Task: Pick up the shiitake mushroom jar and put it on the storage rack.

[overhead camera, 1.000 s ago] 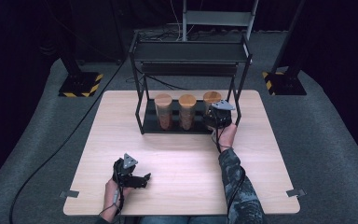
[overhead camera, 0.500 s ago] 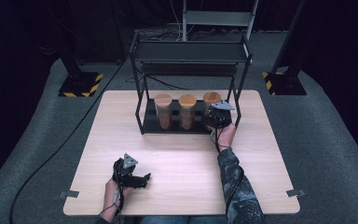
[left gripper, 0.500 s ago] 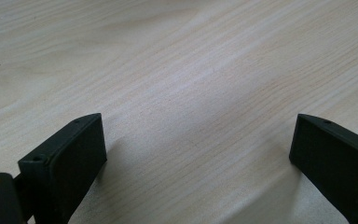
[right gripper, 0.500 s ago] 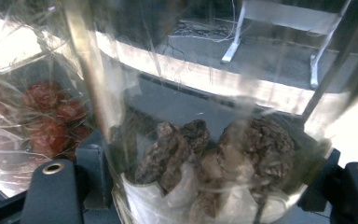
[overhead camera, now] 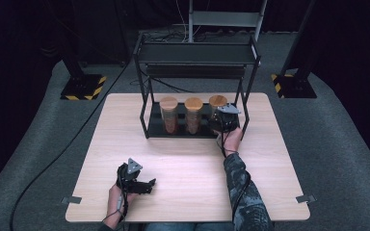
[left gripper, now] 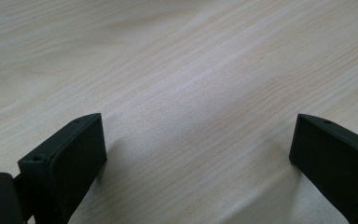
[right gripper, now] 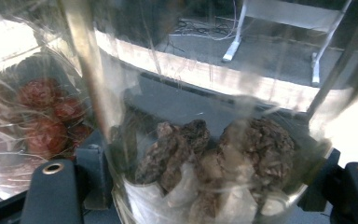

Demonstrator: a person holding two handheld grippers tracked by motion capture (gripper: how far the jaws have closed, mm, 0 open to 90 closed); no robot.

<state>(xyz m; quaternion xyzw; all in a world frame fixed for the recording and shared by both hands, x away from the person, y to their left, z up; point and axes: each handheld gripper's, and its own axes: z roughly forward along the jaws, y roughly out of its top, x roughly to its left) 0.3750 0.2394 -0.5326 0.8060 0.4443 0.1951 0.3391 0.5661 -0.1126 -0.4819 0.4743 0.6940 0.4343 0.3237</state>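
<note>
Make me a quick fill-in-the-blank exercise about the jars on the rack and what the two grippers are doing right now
1. The lower shelf of the black rack holds ____ jars with wooden lids.
2. The right gripper is shut on the ____ jar of the row, as the high view shows it.
3. The left gripper is ____, with bare table between its jaws.

Missing words: three; rightmost; open

table (overhead camera: 183, 163): light wood | on it: black rack (overhead camera: 197, 91) | rack shelf: three jars (overhead camera: 193, 115)
</note>
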